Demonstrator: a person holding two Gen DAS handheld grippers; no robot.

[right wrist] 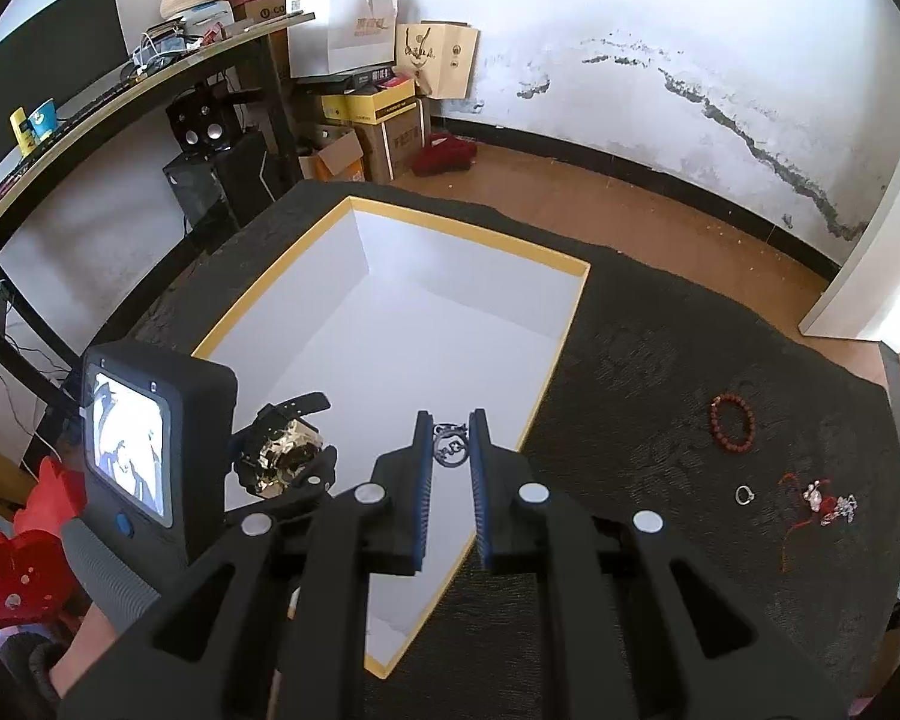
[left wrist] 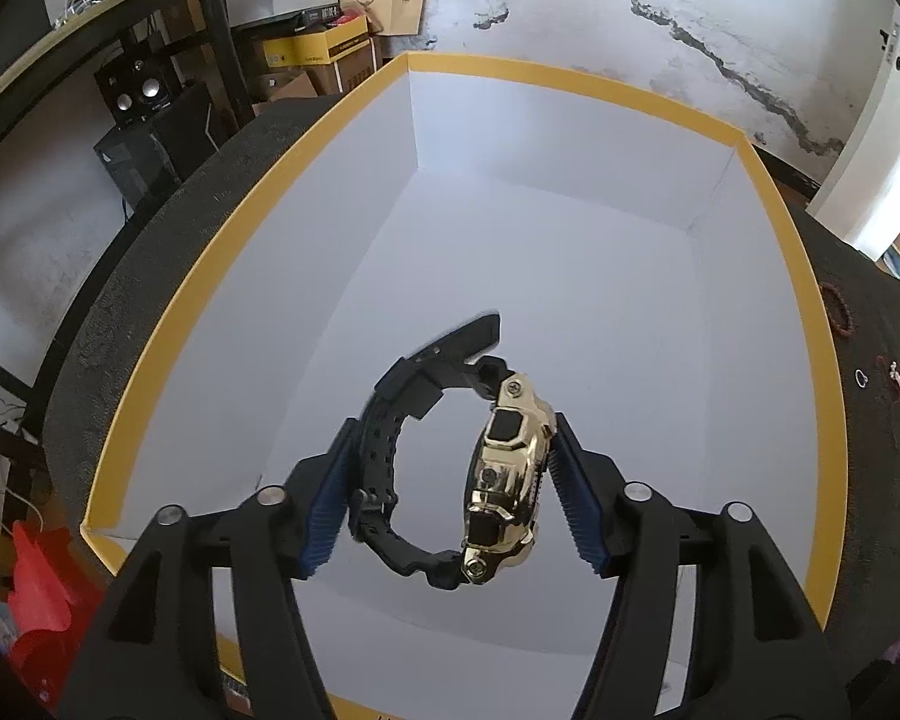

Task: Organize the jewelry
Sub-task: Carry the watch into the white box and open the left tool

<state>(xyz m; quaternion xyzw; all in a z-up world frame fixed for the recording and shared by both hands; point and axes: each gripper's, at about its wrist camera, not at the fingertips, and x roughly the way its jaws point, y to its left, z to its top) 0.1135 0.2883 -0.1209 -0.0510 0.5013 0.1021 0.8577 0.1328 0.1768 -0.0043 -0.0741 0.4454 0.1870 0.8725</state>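
Observation:
A gold-cased watch with a black strap stands on edge between the fingers of my left gripper, over the white floor of a yellow-rimmed box. The pads flank the watch loosely; its strap tip is blurred. In the right wrist view the watch hangs beside the left gripper's body, inside the box. My right gripper is shut on a small dark metal trinket above the box's near right side.
On the dark felt table right of the box lie a red bead bracelet, a silver ring and a red cord with charms. A cluttered desk, speakers and cardboard boxes stand at the left; a red object sits lower left.

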